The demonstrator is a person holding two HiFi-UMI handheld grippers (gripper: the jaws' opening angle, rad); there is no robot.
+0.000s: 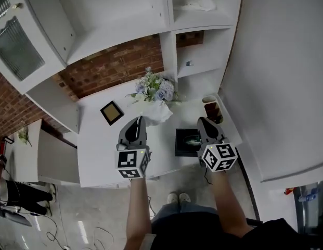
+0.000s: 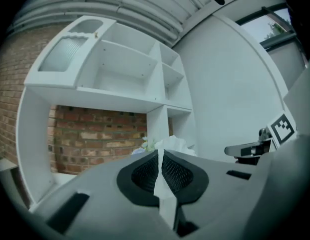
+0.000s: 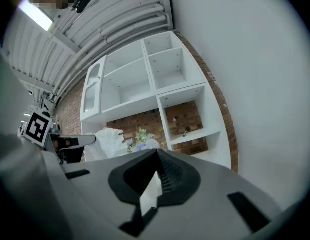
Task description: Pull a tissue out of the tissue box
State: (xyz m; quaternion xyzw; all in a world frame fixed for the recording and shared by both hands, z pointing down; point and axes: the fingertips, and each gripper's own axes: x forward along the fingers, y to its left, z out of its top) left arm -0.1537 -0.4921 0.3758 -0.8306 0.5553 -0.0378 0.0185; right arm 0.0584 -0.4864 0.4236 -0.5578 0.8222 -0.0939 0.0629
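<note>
A black tissue box (image 1: 182, 144) sits on the white counter (image 1: 99, 150) near its front edge. My left gripper (image 1: 139, 119) is shut on a white tissue (image 1: 160, 112), which bunches out beyond its tips, clear of the box and to its upper left. In the left gripper view the tissue (image 2: 172, 144) runs as a strip between the closed jaws (image 2: 159, 155). My right gripper (image 1: 202, 120) hovers over the box's right side. Its tips (image 3: 156, 155) meet, with only a white wedge showing behind them. From there the tissue (image 3: 109, 140) shows at the left.
A bouquet of pale flowers (image 1: 154, 87) and a small dark picture frame (image 1: 112, 112) stand at the back of the counter. A brown cup (image 1: 212, 109) is at the right by the white wall. White shelving (image 1: 197, 40) and a brick wall (image 1: 114, 66) lie behind.
</note>
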